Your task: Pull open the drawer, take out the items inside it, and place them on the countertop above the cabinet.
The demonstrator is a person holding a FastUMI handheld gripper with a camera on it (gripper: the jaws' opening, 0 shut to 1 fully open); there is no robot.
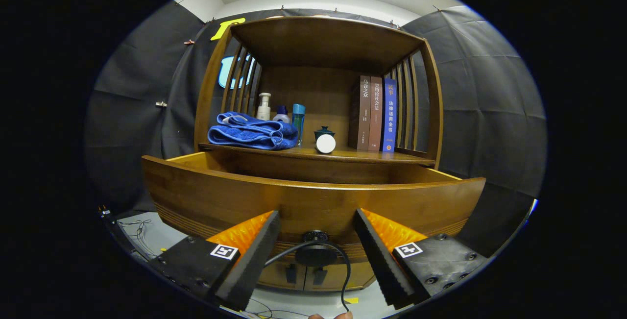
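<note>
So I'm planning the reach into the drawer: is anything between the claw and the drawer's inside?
Yes: the pulled-out drawer's front panel stands just ahead of the open claw, hiding the inside; its knob sits between the fingers.

The tongs (316, 233) are held apart around the round knob (315, 236) of the pulled-out drawer (313, 201). A folded blue towel (252, 133) and a white disc (325, 143) are seen on the table (352, 153) above.
</note>
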